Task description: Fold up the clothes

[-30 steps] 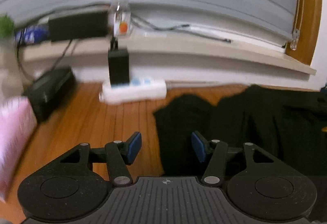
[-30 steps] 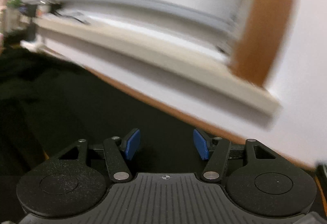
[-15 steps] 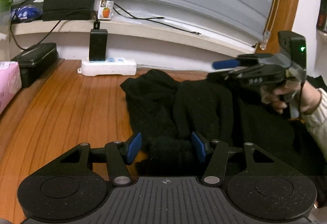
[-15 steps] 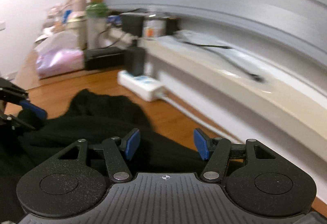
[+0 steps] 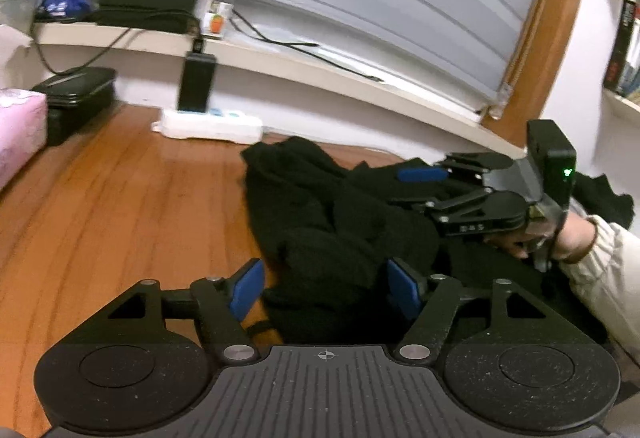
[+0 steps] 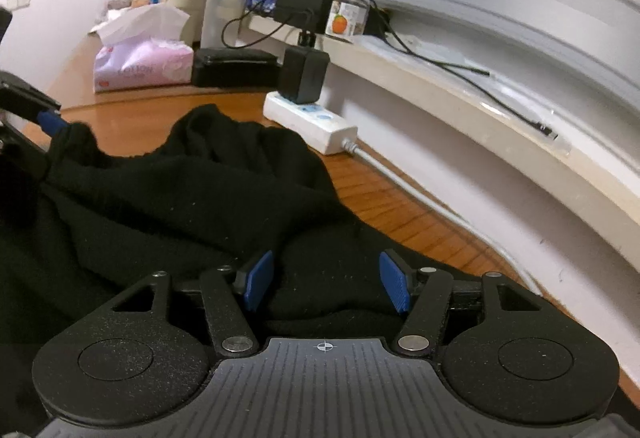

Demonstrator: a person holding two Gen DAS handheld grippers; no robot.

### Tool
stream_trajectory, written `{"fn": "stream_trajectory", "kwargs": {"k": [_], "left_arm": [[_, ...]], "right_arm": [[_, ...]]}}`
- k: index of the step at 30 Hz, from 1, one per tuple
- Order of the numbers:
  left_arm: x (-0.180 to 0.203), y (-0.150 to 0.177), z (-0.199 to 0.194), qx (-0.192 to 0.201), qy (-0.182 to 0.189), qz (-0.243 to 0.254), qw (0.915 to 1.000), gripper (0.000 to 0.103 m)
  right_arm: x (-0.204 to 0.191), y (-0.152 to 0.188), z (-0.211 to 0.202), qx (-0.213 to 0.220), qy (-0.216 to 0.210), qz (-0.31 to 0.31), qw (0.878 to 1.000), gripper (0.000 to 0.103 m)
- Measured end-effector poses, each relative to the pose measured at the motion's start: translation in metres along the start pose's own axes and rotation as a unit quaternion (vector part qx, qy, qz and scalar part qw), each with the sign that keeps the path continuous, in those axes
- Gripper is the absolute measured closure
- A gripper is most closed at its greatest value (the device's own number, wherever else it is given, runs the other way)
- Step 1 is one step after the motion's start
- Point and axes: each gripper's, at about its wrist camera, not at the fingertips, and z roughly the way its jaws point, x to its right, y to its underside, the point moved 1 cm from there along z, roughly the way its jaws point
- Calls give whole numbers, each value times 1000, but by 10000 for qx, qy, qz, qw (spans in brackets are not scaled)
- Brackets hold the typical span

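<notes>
A crumpled black garment [image 5: 340,222] lies on the wooden table [image 5: 120,198]; it also fills the lower left of the right wrist view [image 6: 180,190]. My left gripper [image 5: 326,292] is open, its blue pads on either side of a bunched near edge of the garment. My right gripper [image 6: 326,284] is open over the garment's far edge near the wall. The right gripper also shows in the left wrist view [image 5: 424,174], held by a hand over the garment's right part. One blue pad of the left gripper shows at the left edge of the right wrist view [image 6: 52,122].
A white power strip [image 5: 208,124] with a black charger [image 5: 196,82] lies by the wall. A black case [image 5: 76,98] and a pink tissue pack [image 5: 18,130] stand at the left. A window ledge [image 6: 460,90] carries cables, a jar [image 6: 348,12] and a green-lidded bottle [image 6: 226,4].
The right gripper swung left from facing the wall and now sits low over the garment's far edge. The left gripper moved closer over the garment's near edge. Both stayed open.
</notes>
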Motion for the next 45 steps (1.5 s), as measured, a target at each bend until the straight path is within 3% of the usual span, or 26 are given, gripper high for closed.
{"fn": "stream_trajectory", "kwargs": {"k": [4, 12, 18, 26, 28, 32, 35, 37, 39, 40, 41, 42, 45], "left_arm": [[13, -6, 1, 81, -98, 277, 9995, 45], [36, 27, -17, -130, -290, 670, 9972, 36], [21, 44, -50, -157, -373, 390, 9984, 35], [30, 49, -59, 209, -76, 351, 9991, 36], [34, 48, -55, 225, -46, 370, 9991, 36], [46, 50, -54, 250, 30, 452, 9987, 36], [56, 51, -54, 193, 101, 585, 9980, 35], [59, 52, -54, 145, 112, 637, 9978, 35], [59, 54, -55, 105, 118, 653, 9977, 34], [58, 55, -56, 102, 122, 645, 9978, 34], [58, 56, -57, 99, 126, 636, 9978, 34], [57, 56, -57, 98, 138, 632, 9979, 34], [59, 58, -59, 84, 166, 654, 9977, 34]], "right_arm": [[-1, 1, -1, 47, 63, -42, 10000, 43], [-10, 2, -3, 158, 288, -314, 9990, 43], [-9, 2, -3, 159, 279, -306, 9990, 43], [-8, -1, -10, 350, 270, -200, 9988, 43], [-10, -12, -17, 539, 117, -29, 9985, 43], [-39, -43, -26, 758, -691, 42, 9947, 42], [-72, -60, -21, 625, -1402, -29, 9881, 42], [-91, -64, -14, 466, -1661, -172, 9849, 42], [-96, -59, -7, 303, -1659, -306, 9852, 45], [-99, -57, -4, 221, -1662, -368, 9852, 54], [-93, -53, -4, 154, -1795, -246, 9833, 80], [-86, -51, -6, 146, -1841, -127, 9827, 90], [-67, -42, -22, 225, -1912, 146, 9812, 98]]}}
